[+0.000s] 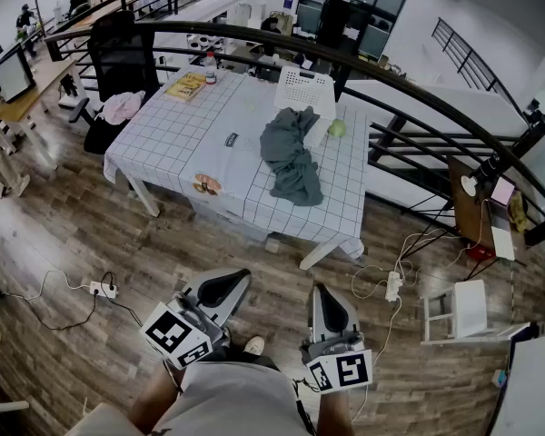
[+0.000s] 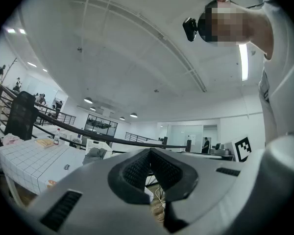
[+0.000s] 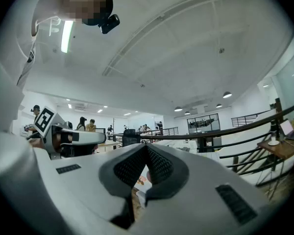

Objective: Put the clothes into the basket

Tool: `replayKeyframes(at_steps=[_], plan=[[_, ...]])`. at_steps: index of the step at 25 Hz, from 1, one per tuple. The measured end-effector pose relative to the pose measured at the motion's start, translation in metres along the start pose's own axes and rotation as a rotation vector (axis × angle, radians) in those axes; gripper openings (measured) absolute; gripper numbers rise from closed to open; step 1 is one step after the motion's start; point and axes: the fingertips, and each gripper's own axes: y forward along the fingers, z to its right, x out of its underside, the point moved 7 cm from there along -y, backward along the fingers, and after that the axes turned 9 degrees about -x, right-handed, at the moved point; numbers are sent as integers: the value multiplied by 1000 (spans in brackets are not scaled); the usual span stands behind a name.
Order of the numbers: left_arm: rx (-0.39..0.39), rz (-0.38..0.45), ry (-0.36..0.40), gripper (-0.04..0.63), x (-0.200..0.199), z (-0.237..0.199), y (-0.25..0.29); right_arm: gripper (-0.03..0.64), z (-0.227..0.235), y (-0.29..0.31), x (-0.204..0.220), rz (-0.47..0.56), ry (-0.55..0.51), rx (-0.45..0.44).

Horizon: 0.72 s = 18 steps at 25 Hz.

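Note:
A grey heap of clothes point(image 1: 291, 157) lies on the checked tablecloth of the table point(image 1: 177, 130). One end of the heap rests against a white slotted basket point(image 1: 304, 89) at the table's far side. Both grippers hang low near the person's body, well short of the table. My left gripper point(image 1: 234, 280) is shut and holds nothing. My right gripper point(image 1: 323, 291) is shut and empty as well. In the left gripper view the shut gripper point(image 2: 149, 152) points towards the table point(image 2: 24, 163), with the clothes point(image 2: 94, 154) and the basket point(image 2: 96, 144) small in the distance. In the right gripper view that gripper point(image 3: 147, 149) shows closed jaws.
On the table are a yellow book point(image 1: 186, 86), a small dark item point(image 1: 231, 139), a snack packet point(image 1: 206, 184) and a green ball point(image 1: 337, 128). A black chair point(image 1: 123, 53) holds a pink cloth point(image 1: 123, 107). A power strip point(image 1: 102, 289) and cables lie on the floor, with a white stool point(image 1: 459, 309) at right.

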Motion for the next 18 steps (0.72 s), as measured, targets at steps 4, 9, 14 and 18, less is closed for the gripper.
replayKeyframes(at_steps=[4, 9, 14, 18], plan=[[-15, 9, 6, 5, -3, 7, 2, 17, 5, -4, -1, 9, -2, -12], [-54, 19, 15, 5, -6, 16, 0, 17, 11, -9, -4, 35, -10, -11], [-86, 4, 15, 5, -23, 24, -2, 17, 12, -9, -23, 18, -29, -33], [-83, 6, 7, 5, 2, 8, 17, 17, 28, 5, 4, -2, -38, -27]])
